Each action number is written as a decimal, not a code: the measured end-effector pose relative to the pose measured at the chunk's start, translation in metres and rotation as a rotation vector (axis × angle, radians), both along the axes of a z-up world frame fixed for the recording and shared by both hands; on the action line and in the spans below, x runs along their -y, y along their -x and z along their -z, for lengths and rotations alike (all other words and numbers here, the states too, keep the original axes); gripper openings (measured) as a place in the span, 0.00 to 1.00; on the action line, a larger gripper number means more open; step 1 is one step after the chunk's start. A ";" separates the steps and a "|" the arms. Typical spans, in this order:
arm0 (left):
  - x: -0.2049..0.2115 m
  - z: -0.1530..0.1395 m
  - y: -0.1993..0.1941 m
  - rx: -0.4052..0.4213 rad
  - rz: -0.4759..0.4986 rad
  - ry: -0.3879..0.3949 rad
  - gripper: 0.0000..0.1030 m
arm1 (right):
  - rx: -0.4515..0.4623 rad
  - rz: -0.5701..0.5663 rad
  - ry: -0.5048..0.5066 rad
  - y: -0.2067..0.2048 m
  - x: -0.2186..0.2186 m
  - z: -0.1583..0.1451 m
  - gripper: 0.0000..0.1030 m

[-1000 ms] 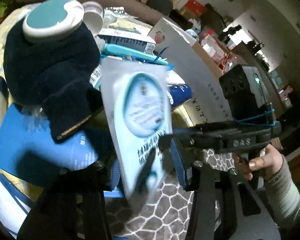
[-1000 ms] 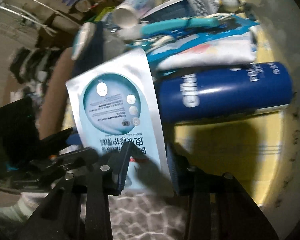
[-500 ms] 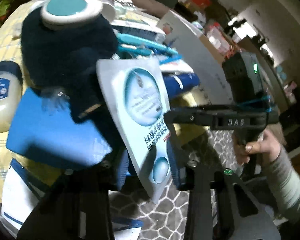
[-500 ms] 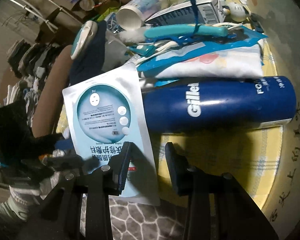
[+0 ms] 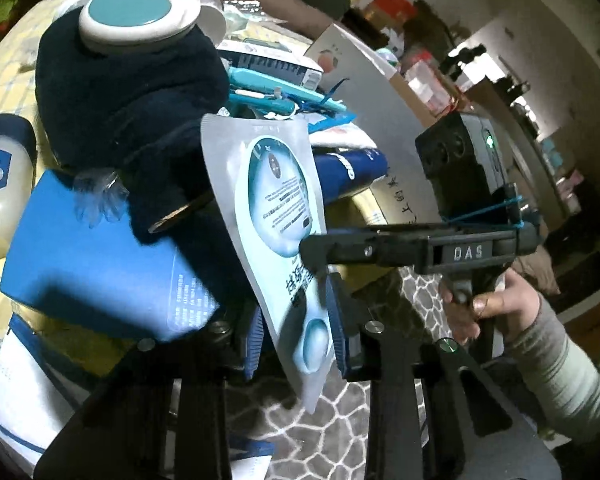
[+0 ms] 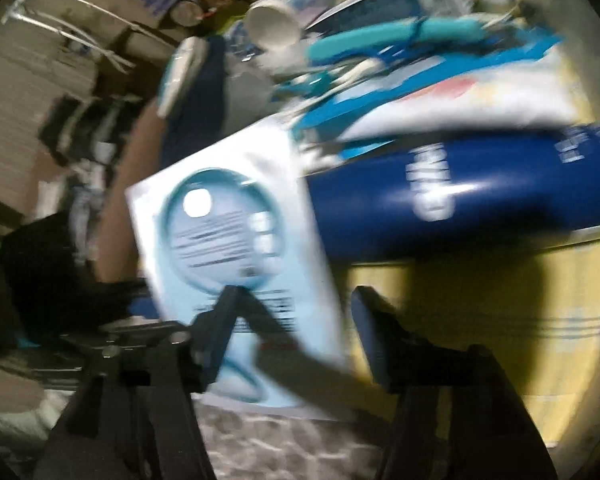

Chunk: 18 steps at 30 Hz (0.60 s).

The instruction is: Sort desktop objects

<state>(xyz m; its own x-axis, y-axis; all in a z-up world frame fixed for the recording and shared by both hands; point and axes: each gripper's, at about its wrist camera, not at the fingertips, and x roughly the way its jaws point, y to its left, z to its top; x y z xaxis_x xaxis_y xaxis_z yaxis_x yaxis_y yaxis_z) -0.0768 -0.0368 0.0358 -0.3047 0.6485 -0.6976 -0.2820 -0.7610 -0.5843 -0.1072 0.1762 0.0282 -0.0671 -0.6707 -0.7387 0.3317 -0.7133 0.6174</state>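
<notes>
I am passing the flat silver-and-teal foil sachet [image 5: 274,216] from one side to the other, above the near edge of the cluttered yellow checked tabletop [image 6: 500,300]. My left gripper [image 5: 296,326] has just been closing its jaws, and the sachet's lower end stands upright between the blue pads, which look to be pinching it, though I judge the grip thin. My right gripper [image 6: 292,336] has just been opening its jaws; they now stand apart, one finger in front of the sachet's face and the other clear beside it, so it has let go. That view is blurred, so fine contact is hard to tell. To do this well, I should firm the left jaws fully before the right gripper backs away, because the sachet is slick and floppy and could slide or fold. The right gripper should retreat straight along its own line, not sideways, to avoid dragging the sachet's edge or knocking the dark blue cylindrical can [image 6: 480,192] lying just beyond it.
</notes>
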 end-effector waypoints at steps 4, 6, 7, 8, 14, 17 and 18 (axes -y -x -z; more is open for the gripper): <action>0.003 -0.001 0.003 0.017 -0.012 -0.062 0.25 | 0.029 0.012 0.053 -0.002 0.005 -0.003 0.37; 0.004 -0.006 0.005 0.032 -0.012 -0.127 0.25 | 0.033 0.018 0.074 -0.004 0.002 -0.008 0.35; 0.003 -0.011 0.005 0.033 -0.006 -0.152 0.25 | 0.021 0.021 0.081 -0.005 0.002 -0.014 0.35; 0.001 -0.017 0.005 0.030 -0.001 -0.167 0.25 | 0.012 0.022 0.091 -0.007 0.001 -0.019 0.35; -0.015 -0.064 0.018 0.006 0.025 -0.267 0.25 | -0.095 0.078 0.159 -0.015 -0.028 -0.073 0.35; -0.036 -0.091 0.037 0.001 0.060 -0.328 0.25 | -0.160 0.136 0.173 -0.021 -0.054 -0.102 0.35; -0.047 -0.100 0.044 -0.003 0.079 -0.337 0.25 | -0.180 0.161 0.171 -0.023 -0.064 -0.112 0.35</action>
